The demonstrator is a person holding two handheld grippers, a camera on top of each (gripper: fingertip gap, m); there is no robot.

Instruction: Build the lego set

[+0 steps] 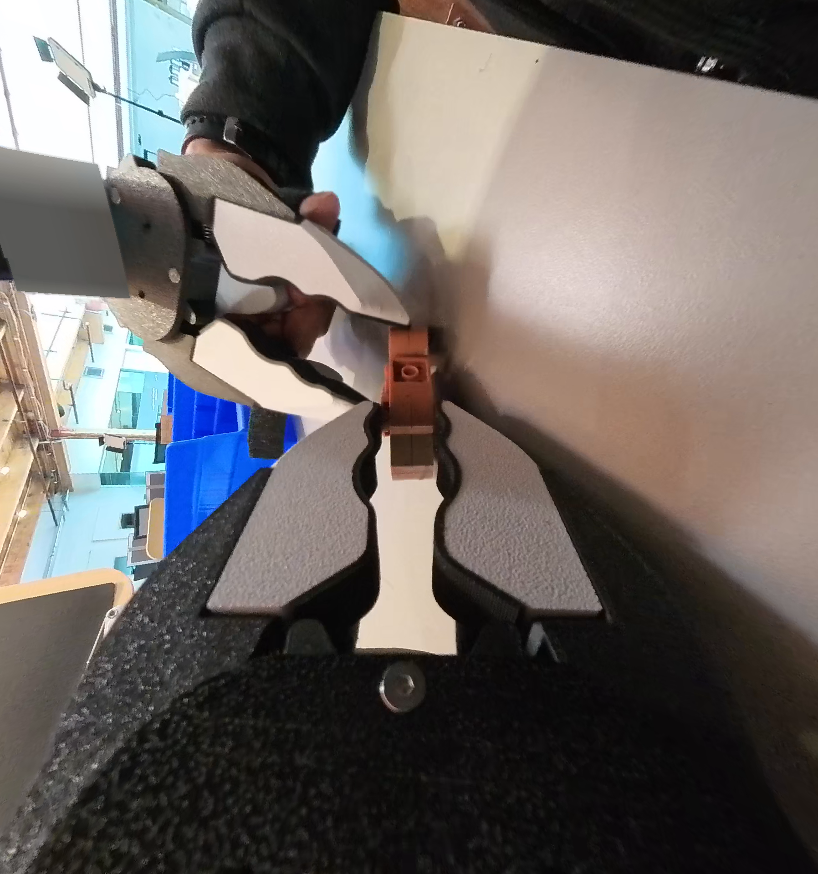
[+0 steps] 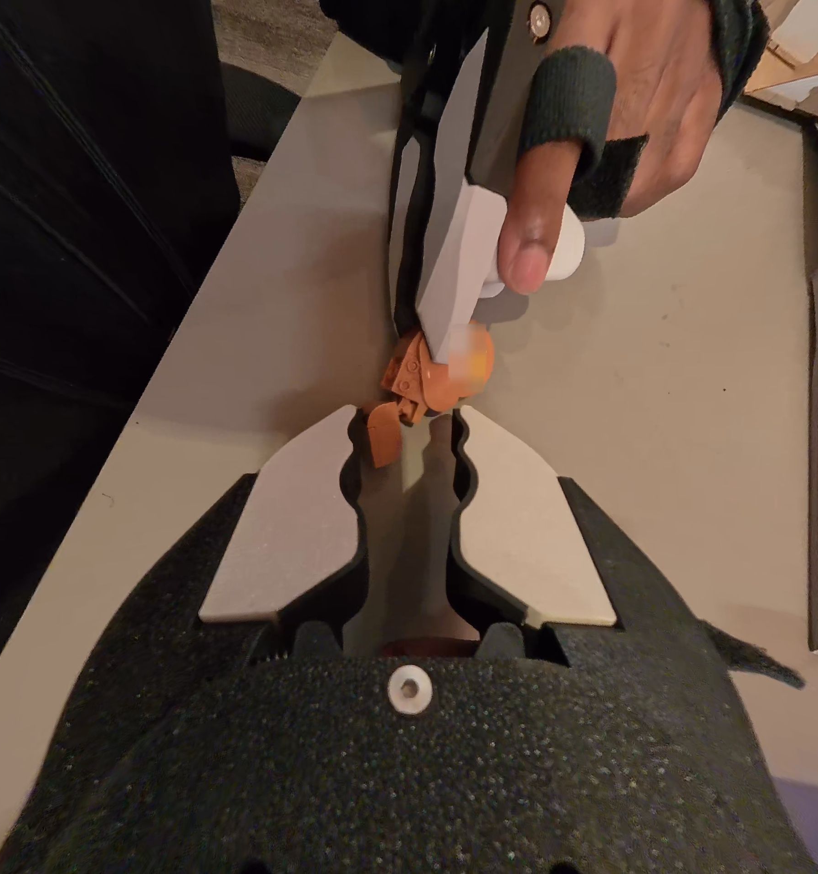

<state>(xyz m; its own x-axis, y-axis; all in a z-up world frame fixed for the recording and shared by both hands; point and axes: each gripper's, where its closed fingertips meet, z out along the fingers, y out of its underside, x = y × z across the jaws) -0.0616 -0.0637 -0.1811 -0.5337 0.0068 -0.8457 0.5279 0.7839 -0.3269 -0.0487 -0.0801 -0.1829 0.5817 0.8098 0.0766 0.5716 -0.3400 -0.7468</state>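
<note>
The left gripper point(image 1: 409, 412) is pinching a brown brick model point(image 1: 409, 378) by its lower, narrow part, with a pad on either side of it. This is probably why the model is staying steady with its studded side turned outward, just beside the pale table point(image 1: 634, 284). The right gripper point(image 2: 404, 417) is standing spread on the model's far side from the left one. A curved brown limb point(image 2: 384, 437), hinged off the model's bottom end, is lying against one of its pads point(image 2: 352, 440), while the other pad is staying clear of it, so nothing is being clamped there. A gloved hand point(image 2: 634, 118) above the model is working the left gripper's trigger. Whether the model is touching the table is hard to tell, because shadow is filling the gap. A smeared patch is covering the model's rounded end, and the left gripper's finger is hiding its middle. Blue bins point(image 1: 199, 449) well behind the model are being cut off by the grippers.
</note>
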